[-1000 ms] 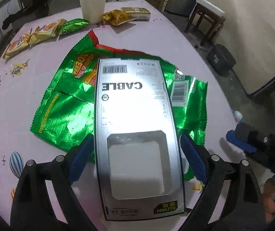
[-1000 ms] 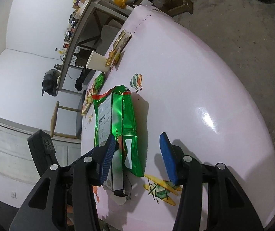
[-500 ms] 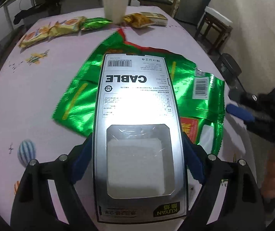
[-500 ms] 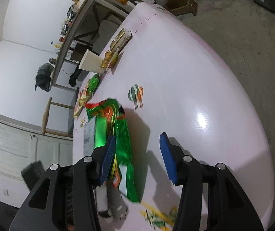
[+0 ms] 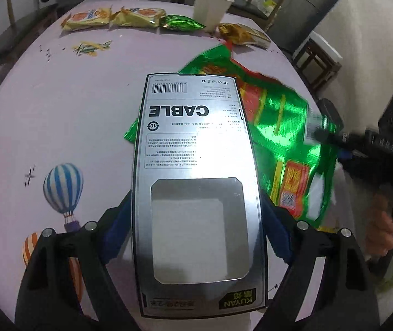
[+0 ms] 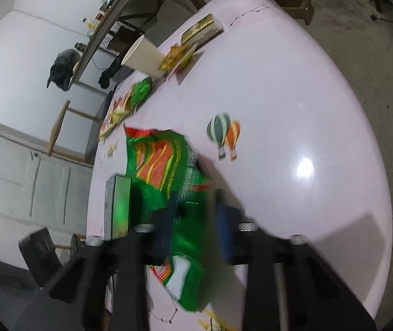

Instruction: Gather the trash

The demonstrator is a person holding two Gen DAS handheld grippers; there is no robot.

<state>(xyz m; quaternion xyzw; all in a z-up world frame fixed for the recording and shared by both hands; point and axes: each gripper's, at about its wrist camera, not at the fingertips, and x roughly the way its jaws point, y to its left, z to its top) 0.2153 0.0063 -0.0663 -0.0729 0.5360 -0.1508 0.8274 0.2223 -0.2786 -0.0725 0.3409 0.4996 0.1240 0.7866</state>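
Your left gripper (image 5: 196, 218) clamps the cable box (image 5: 196, 165) | right gripper (image 6: 193, 220) pinches the green bag (image 6: 174, 182) | wrappers (image 5: 113, 18) and cup (image 5: 211, 8), upper frame, remain.

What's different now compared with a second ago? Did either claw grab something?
The right claw closed in on the green snack bag and now pinches its edge, lifting and crumpling it beside the box. The left claw kept its grip on the silver cable box, which has swung left off the bag. The paper cup and the small snack packets at the far side of the table stayed put.
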